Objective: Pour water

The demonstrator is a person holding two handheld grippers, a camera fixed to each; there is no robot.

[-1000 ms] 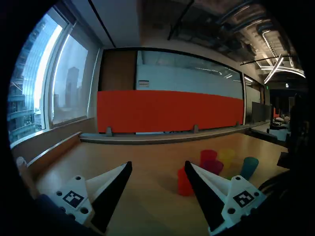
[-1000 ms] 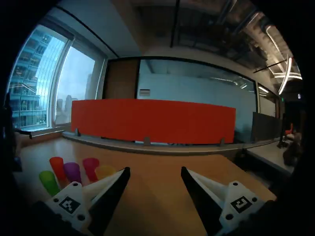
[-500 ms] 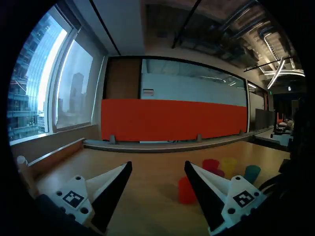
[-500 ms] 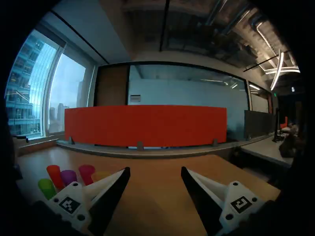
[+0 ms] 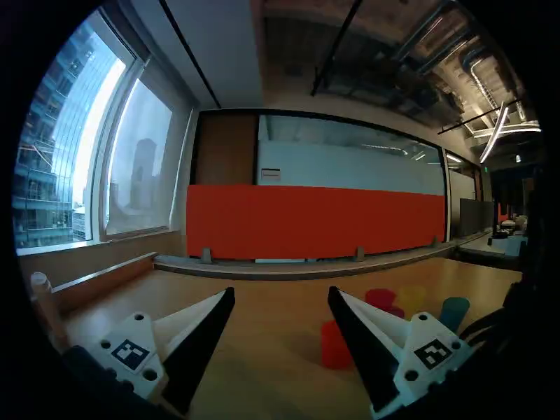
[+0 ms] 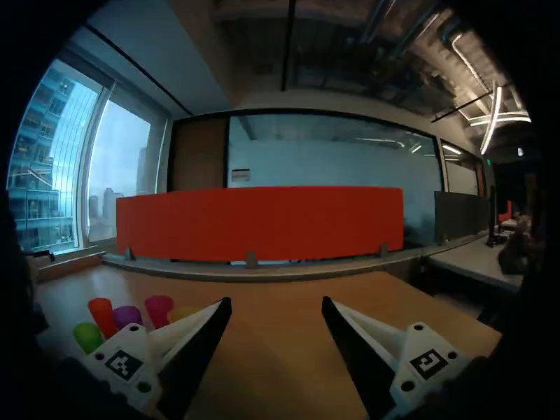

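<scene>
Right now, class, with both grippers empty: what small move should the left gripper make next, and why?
Probably ease the left gripper down and rightward in its view toward the orange cup: its jaws stand open and empty, and that cup stands nearest, upright on the wooden table, partly behind one finger.

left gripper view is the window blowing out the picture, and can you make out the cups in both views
Left gripper view: the window washes pale at its bright edge and its frames bow from the fisheye; the orange cup is dim yet sharp. Right gripper view: softer daylight, the green cup reads clearly, the red panel bows.
</scene>
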